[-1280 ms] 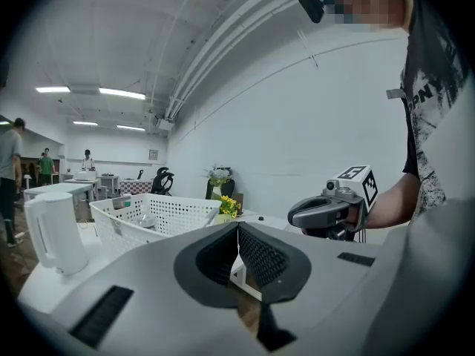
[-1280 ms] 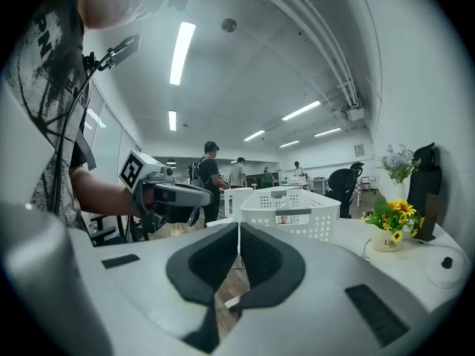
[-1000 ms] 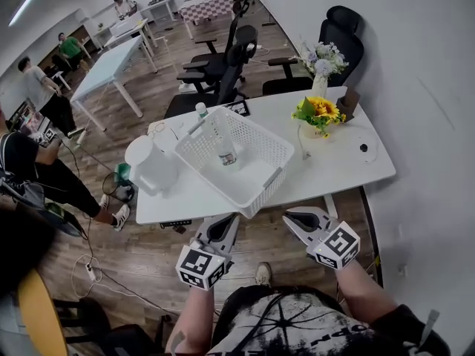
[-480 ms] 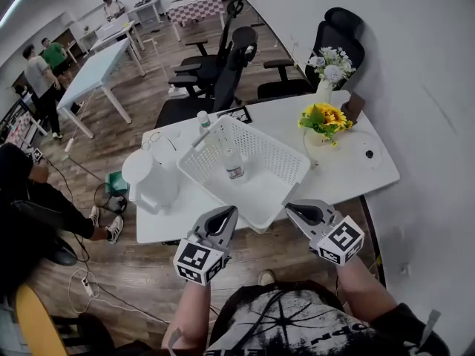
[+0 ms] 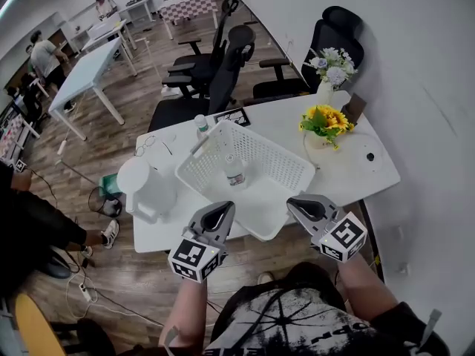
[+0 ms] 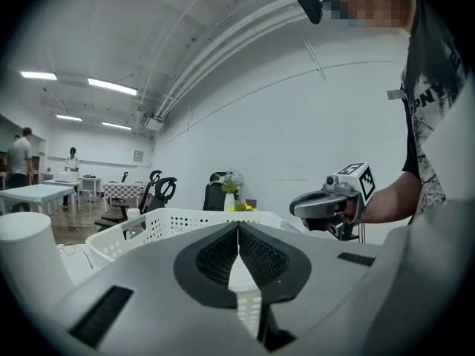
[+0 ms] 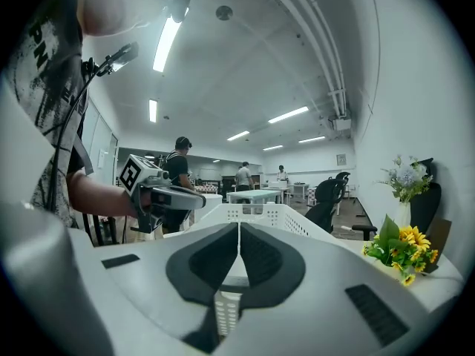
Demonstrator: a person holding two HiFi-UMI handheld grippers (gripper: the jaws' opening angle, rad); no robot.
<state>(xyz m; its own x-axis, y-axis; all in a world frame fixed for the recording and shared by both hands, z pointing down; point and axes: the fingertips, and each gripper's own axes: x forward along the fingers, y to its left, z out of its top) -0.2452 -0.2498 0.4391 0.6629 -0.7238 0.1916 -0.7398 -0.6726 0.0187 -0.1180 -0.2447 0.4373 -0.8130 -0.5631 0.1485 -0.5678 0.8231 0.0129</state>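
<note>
We look steeply down from the head view onto the white rectangular table. Both gripper views sit low and close at its near edge, and all three share the white perforated plastic basket.

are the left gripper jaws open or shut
Shut: the left gripper has its jaws pressed together along a thin seam, nothing between them, white basket just beyond.

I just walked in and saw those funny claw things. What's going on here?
A person holds a two-jaw gripper in each hand. The left gripper and the right gripper both hover with jaws shut and empty, close to the near edge of a white perforated plastic basket on a white table. A small clear plastic bottle sits inside the basket, and a white plastic jug stands beside it.
</note>
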